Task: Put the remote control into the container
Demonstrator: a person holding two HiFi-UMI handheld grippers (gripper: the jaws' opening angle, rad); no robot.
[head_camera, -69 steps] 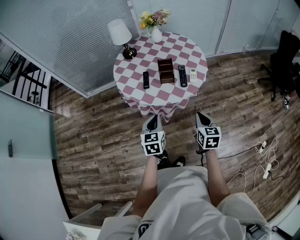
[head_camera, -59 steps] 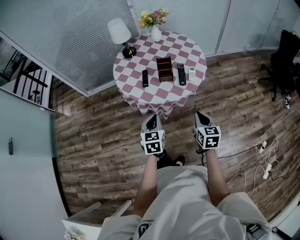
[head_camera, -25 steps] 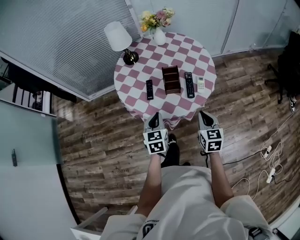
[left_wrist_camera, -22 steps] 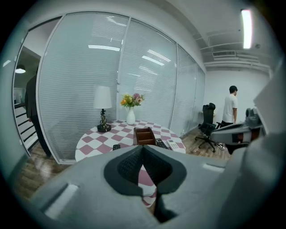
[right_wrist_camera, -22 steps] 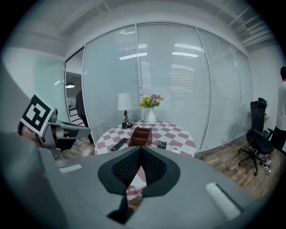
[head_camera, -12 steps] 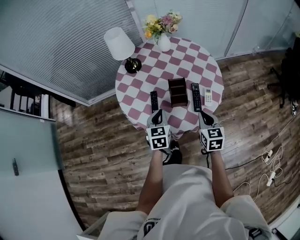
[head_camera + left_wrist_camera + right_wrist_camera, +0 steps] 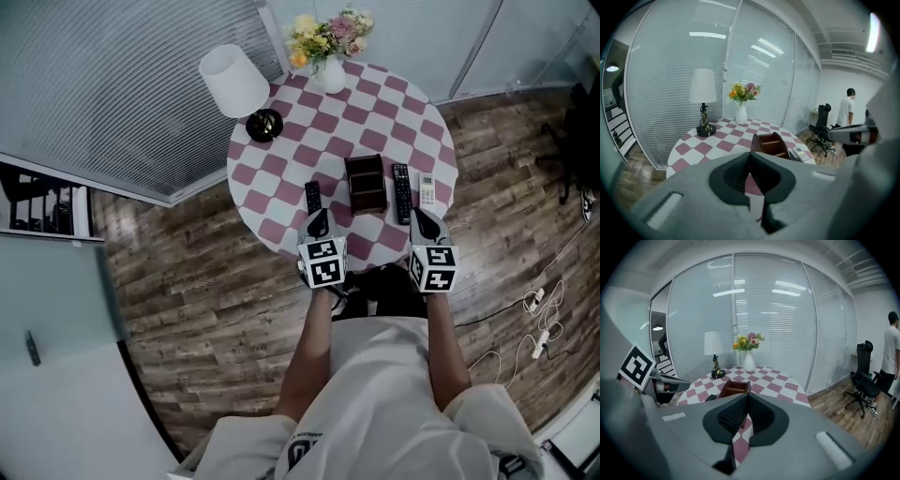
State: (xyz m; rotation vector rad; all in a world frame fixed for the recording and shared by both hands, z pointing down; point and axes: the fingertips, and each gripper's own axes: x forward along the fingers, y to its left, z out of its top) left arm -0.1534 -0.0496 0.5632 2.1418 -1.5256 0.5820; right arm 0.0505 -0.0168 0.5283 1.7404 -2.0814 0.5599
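The left gripper (image 7: 319, 223) and the right gripper (image 7: 419, 223) are both closed tight with nothing in them. They hang over the near edge of the round table (image 7: 281, 159). The brown container (image 7: 366, 183) stands near that edge.

Closed jaws could shove a remote off the edge. I also think a bumped container might tip over.

One black remote (image 7: 312, 197) lies just left of the container. Another black remote (image 7: 401, 193) and a small white remote (image 7: 427, 190) lie on its right. So there are three remotes, one container, one lamp (image 7: 234, 84) and one vase of flowers (image 7: 333, 70).
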